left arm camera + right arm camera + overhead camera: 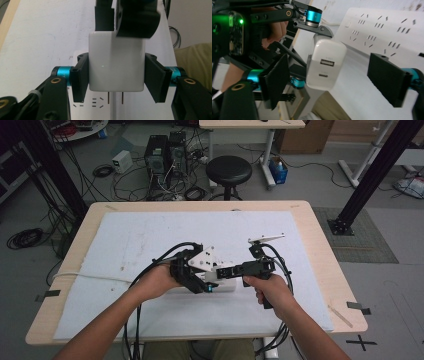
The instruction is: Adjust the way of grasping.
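A: Close up front, the left gripper [116, 75] has its jaws clamped on the white charger [116, 65], prongs hanging just above the power strip [100, 106].

B: And that strip lies on the white mat [150, 240] over the bench [320, 235].

A: The right gripper [337, 82] stands spread wide, jaws either side of the charger, touching nothing.

Power strip [100, 103] largely hidden behind charger [116, 62] and claw.
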`<state>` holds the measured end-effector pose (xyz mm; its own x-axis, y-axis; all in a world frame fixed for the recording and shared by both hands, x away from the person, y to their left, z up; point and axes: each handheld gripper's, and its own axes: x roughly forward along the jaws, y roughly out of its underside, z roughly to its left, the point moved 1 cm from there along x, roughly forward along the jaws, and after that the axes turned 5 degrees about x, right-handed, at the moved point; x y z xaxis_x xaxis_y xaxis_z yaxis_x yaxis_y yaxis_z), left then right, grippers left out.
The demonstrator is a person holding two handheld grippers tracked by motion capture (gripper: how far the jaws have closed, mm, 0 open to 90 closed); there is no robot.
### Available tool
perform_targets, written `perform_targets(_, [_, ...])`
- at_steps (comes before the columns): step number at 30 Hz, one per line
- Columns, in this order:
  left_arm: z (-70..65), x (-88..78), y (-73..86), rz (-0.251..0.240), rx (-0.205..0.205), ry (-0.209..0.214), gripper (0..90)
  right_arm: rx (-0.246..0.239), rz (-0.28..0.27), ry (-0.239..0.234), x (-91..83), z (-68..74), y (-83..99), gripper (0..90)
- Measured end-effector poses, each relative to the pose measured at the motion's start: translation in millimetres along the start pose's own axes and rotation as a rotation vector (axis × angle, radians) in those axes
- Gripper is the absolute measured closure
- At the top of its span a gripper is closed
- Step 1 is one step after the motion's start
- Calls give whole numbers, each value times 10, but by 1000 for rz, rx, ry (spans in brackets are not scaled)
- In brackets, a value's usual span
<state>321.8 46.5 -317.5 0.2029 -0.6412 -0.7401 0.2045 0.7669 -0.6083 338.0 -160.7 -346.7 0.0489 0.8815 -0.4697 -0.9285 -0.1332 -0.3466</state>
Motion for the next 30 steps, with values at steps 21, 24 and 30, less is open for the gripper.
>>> perform_targets(21, [-8,40,-27,23,-4,-92,209,48,-15,-47,96,-147,8,619])
perform_targets(24, [31,-46,53,14,-40,-83,209,-11,-73,-12,-17,-172,-2,619])
perform_targets(30, [98,-165,314,76,-129,-47,193,-154,-115,128,-259,-219,-15,620])
